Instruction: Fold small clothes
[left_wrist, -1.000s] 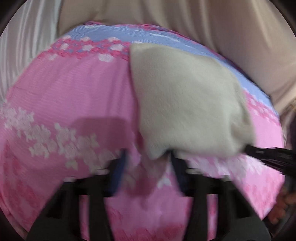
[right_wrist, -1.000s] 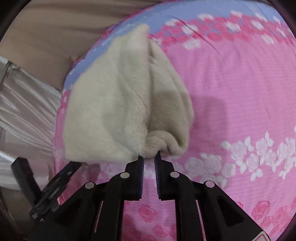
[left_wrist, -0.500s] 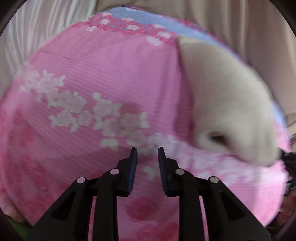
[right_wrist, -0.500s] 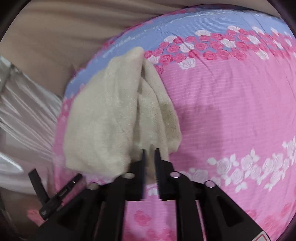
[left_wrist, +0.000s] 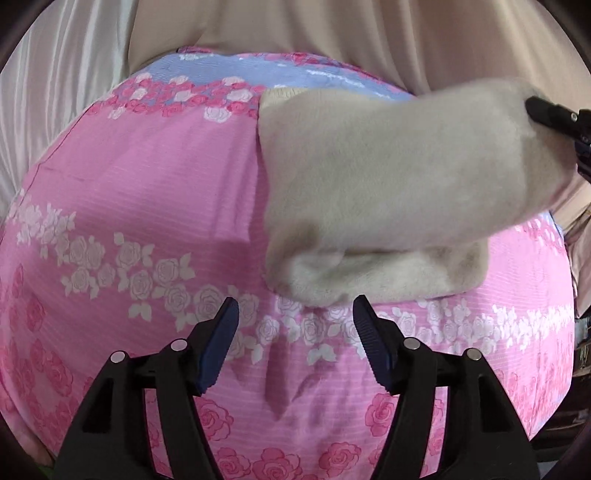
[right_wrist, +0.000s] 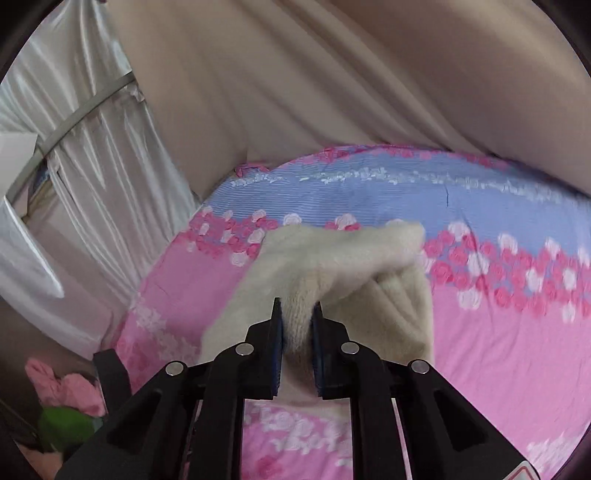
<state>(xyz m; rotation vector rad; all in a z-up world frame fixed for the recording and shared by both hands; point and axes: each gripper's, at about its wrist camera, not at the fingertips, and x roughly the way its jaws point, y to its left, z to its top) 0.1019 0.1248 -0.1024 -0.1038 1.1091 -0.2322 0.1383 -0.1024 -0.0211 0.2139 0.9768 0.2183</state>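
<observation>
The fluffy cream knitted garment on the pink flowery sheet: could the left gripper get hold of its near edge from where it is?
Probably yes. The left gripper is open, its jaws just widened, with nothing between them, and the fluffy cream knitted garment has its folded near edge just ahead on the pink flowery sheet. The right gripper pinches another part.

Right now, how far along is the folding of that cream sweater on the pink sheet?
Partly done. The sweater already lies doubled, a rolled fold along its near edge. In hand: the right gripper, jaws just closing, pinches one end and lifts it off the sheet. The left gripper, jaws just opening, holds nothing and sits near the fold. Left: lay the lifted end over and flatten the bundle.
</observation>
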